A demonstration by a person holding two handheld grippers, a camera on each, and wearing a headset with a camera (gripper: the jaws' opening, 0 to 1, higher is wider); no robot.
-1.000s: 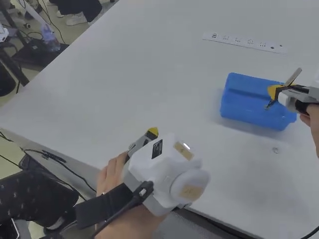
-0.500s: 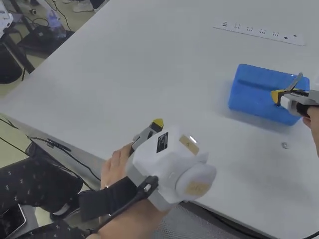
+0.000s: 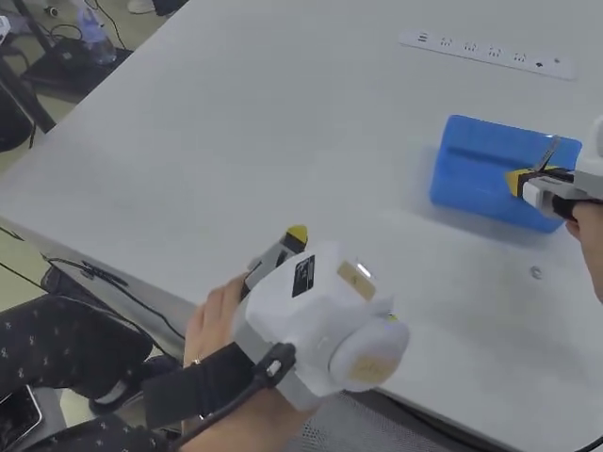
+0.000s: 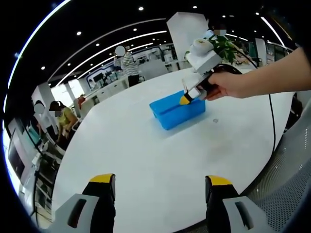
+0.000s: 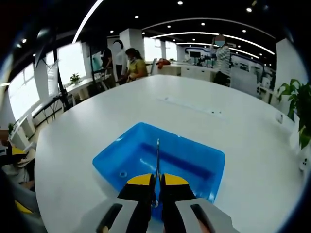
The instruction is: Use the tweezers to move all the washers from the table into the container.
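Tweezers (image 5: 157,158) clamped in my right gripper (image 5: 156,180), tips over the blue container (image 5: 194,162). My left gripper (image 4: 160,180): jaws apart, empty. One washer (image 3: 535,273) lies on the table (image 3: 283,113) near the container.

Left gripper (image 3: 294,235) in rounded white housing with black label (image 3: 298,280) and tan patches, dark fingers (image 4: 102,201) capped yellow, black wrist strap (image 3: 193,391) with clip, dark speckled trousers (image 3: 57,344), right gripper (image 3: 521,179) white, yellow-tipped

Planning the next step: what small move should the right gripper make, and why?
Probably swing the right gripper toward the washer lying on the table: its tweezers hang over the container, no washer visible at their tip.
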